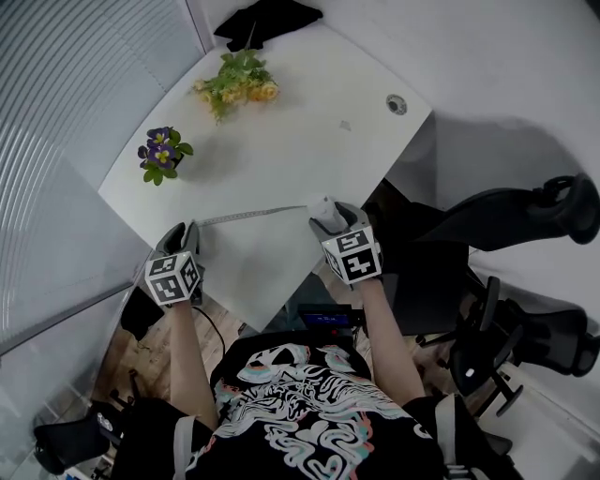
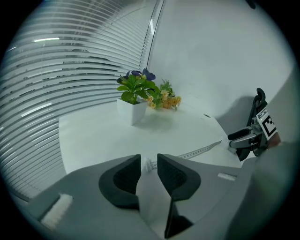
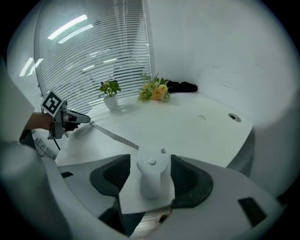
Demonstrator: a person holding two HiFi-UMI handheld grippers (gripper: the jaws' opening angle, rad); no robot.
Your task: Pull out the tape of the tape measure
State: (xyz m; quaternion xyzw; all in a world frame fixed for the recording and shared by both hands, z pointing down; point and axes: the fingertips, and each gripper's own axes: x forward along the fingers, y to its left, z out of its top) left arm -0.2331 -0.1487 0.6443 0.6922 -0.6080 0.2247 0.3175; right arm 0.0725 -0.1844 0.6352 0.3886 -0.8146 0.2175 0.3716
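White tape measure (image 3: 151,176), white table (image 1: 281,159), purple flowers (image 1: 159,150), white pot (image 2: 132,111), yellow-orange bouquet (image 1: 239,82), black cloth (image 1: 267,21)

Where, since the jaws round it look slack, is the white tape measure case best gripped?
Take the white tape measure case across its round head, coming from the near edge of the table, where the right claw straddles it. The tape leaves at the far left, so side pads probably clear it.

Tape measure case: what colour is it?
The tape measure case is white; the right gripper view shows it best.
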